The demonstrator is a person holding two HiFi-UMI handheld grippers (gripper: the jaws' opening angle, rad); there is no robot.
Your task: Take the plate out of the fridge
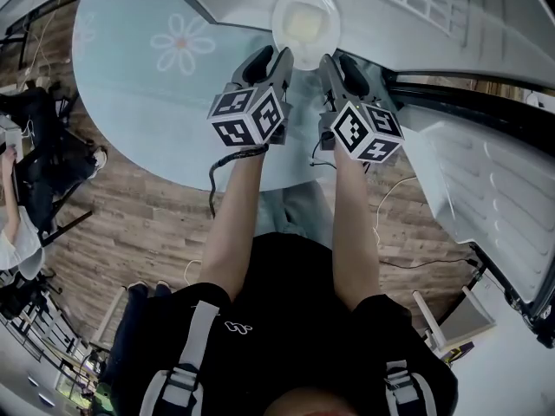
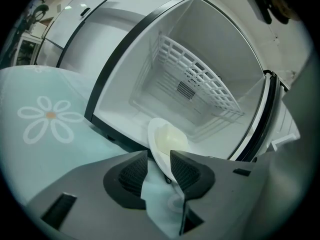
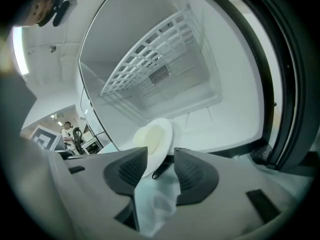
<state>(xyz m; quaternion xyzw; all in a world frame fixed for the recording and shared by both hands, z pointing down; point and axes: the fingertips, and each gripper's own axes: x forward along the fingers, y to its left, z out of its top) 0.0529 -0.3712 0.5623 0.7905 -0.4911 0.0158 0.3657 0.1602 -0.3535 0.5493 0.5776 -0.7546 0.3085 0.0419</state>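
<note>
A white plate [image 1: 305,20] with a pale yellow centre lies flat at the mouth of the open white fridge [image 2: 200,44], on the pale blue table [image 1: 139,85]. My left gripper [image 1: 270,59] stands at the plate's near left rim and my right gripper [image 1: 334,63] at its near right rim. In the left gripper view the plate [image 2: 167,140] has its rim between my left gripper's [image 2: 159,159] parted jaws, and table shows through the gap. In the right gripper view the plate [image 3: 152,136] likewise has its rim inside my right gripper's [image 3: 161,156] wide jaws, unpressed.
A white wire shelf [image 2: 200,76] hangs inside the fridge above its bare floor. The fridge door [image 1: 494,180] stands open at the right. A flower print [image 1: 182,42] marks the table. A person [image 1: 13,224] sits by dark chairs at far left on the wood floor.
</note>
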